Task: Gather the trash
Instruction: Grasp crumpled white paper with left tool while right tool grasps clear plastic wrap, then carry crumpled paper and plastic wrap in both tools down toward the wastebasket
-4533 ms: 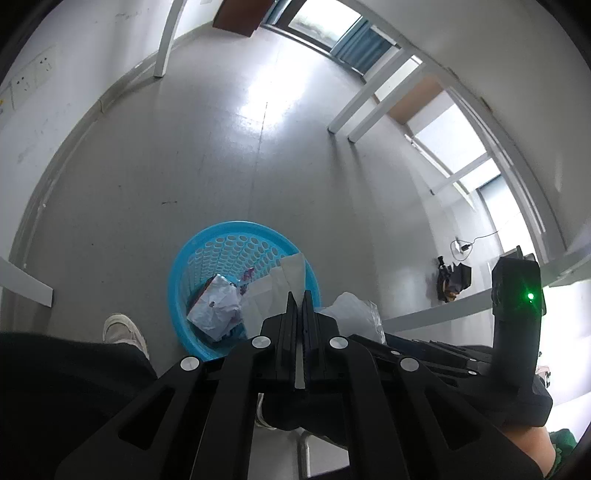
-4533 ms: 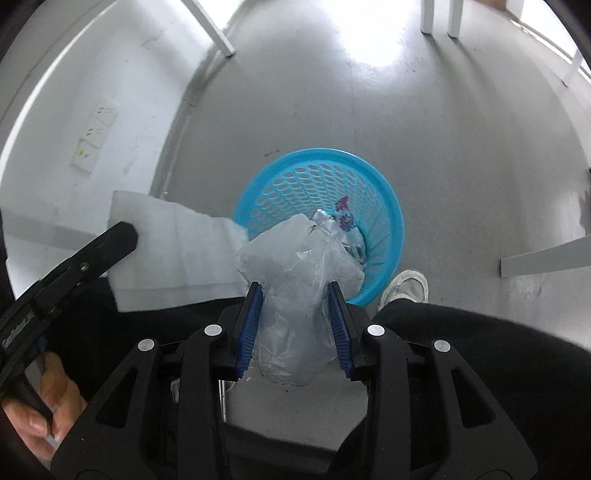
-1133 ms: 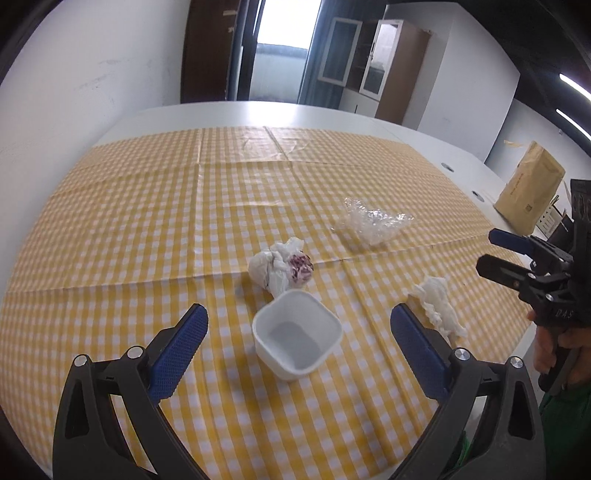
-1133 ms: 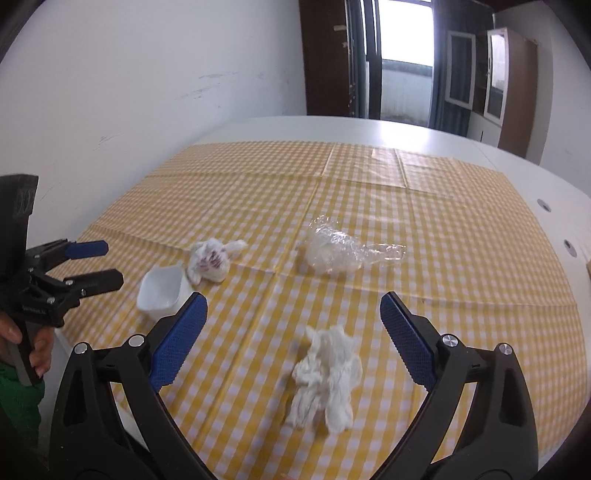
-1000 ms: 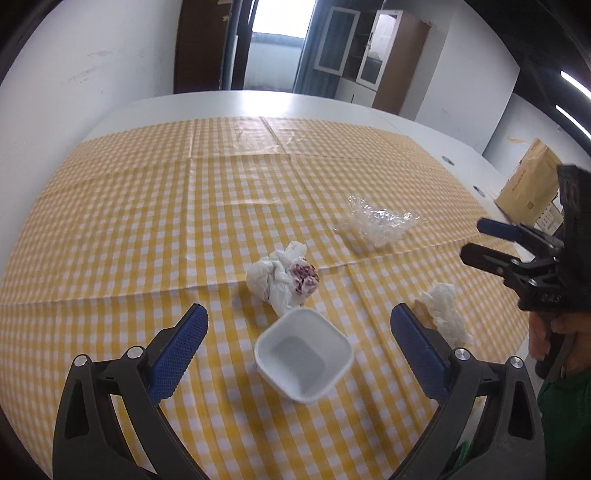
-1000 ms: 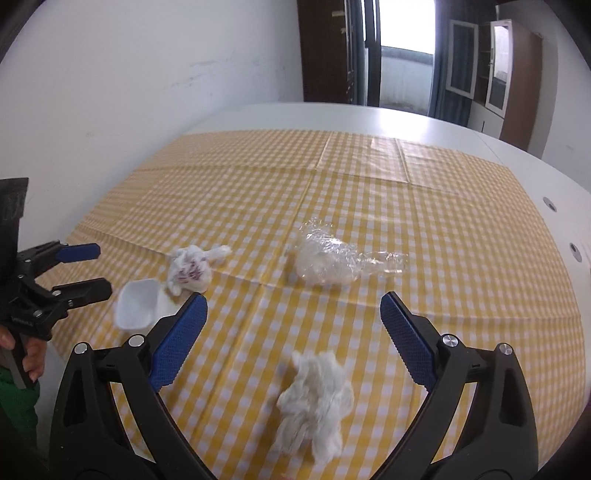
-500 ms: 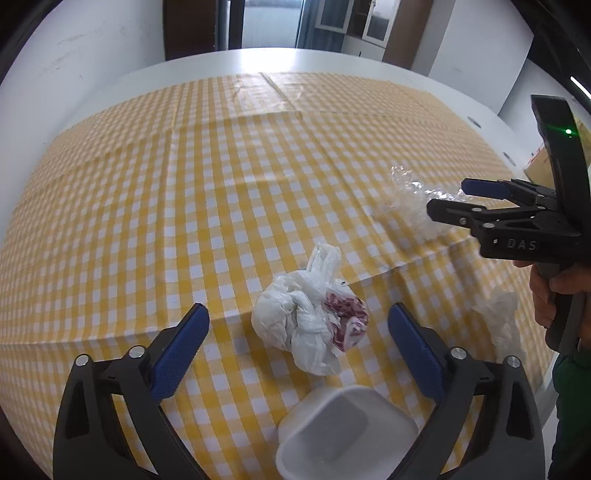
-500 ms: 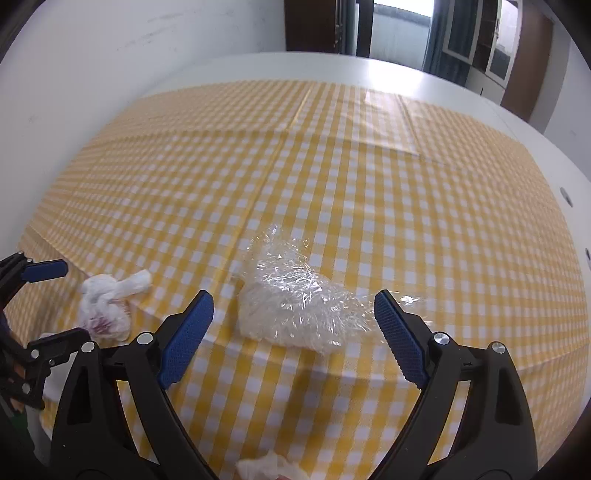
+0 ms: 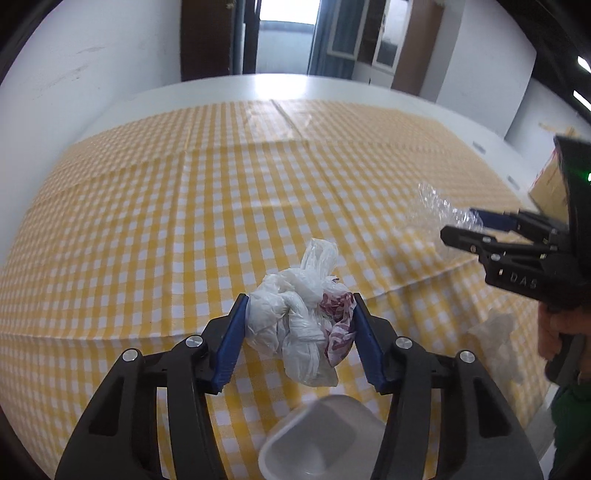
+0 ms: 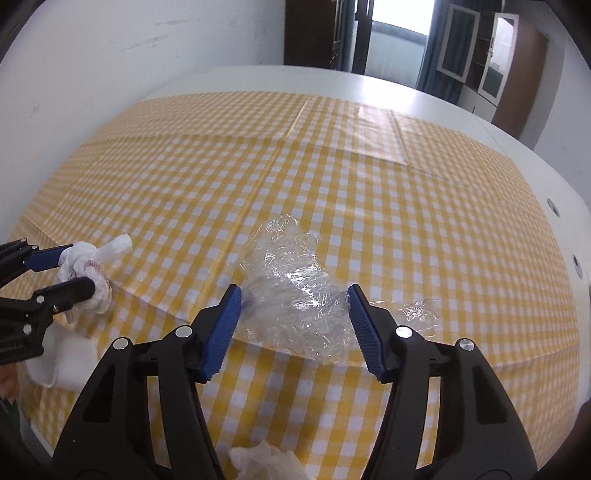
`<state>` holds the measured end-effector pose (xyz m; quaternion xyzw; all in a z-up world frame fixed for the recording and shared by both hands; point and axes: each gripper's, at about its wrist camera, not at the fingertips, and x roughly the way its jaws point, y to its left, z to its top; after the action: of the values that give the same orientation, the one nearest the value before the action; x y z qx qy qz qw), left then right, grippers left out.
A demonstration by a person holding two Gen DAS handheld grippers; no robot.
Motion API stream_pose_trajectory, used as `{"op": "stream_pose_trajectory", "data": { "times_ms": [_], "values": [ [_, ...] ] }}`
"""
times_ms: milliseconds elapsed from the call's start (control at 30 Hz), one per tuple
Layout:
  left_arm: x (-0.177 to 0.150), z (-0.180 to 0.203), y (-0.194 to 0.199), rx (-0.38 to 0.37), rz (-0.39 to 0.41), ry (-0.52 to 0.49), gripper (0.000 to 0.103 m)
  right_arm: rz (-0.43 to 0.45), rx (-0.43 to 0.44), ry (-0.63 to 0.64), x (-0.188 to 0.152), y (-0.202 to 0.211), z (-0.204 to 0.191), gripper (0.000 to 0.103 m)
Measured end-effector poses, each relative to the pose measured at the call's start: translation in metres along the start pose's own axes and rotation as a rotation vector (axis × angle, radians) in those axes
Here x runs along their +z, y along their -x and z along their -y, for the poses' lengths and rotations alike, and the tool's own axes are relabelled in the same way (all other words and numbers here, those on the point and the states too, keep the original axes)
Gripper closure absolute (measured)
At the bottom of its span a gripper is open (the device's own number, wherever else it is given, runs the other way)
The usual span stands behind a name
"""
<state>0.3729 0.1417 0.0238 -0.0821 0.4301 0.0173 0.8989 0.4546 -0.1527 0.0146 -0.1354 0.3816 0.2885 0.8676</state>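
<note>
Nearest the left wrist camera, the white square plastic cup (image 9: 325, 435) sits just under the left gripper (image 9: 299, 332), right at the bottom edge of the view; a second ago it lay squarely between wide-spread jaws, so the person has reached on past it. The left gripper's blue-padded jaws are now closing from that wide spread, with the knotted white plastic bag with a red-patterned scrap inside (image 9: 303, 325) between them, the pads at or just touching its flanks; a firm squeeze cannot be told yet. In the right wrist view the crumpled white paper tissue (image 10: 266, 465), which was centred between the jaws a second ago, has slipped to the bottom edge, and the right gripper (image 10: 293, 325) is closing around the crumpled clear plastic film (image 10: 291, 295), its pads alongside the wad's sides but seemingly not yet pressing. Both bundles rest on the yellow-and-white checked tablecloth (image 10: 332, 166) near its front edge, well apart from each other. The change suggests two pickups are under way at once, while cup and tissue would be left for a later trip. Beyond lie the bare white tabletop (image 10: 295, 81) and a dark doorway (image 9: 280, 33)
</note>
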Motion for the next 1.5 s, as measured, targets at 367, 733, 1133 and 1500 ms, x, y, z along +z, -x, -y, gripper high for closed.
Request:
{"op": "stream_pose_trajectory", "data": {
  "times_ms": [367, 733, 1133, 1500],
  "values": [
    [-0.025, 0.024, 0.069, -0.073, 0.166, 0.053, 0.050, 0.124, 0.026, -0.001, -0.027, 0.078, -0.014, 0.048],
    [-0.081, 0.050, 0.127, -0.186, 0.248, 0.051, 0.050, 0.214, 0.081, -0.012, -0.083, 0.147, -0.033, 0.048],
    [-0.147, 0.059, 0.171, -0.241, 0.322, 0.059, 0.050, 0.280, 0.115, -0.042, -0.148, 0.193, -0.047, 0.048],
    [-0.223, 0.064, 0.194, -0.259, 0.340, 0.042, 0.050, 0.325, 0.190, -0.078, -0.222, 0.218, -0.063, 0.048]
  ]
}}
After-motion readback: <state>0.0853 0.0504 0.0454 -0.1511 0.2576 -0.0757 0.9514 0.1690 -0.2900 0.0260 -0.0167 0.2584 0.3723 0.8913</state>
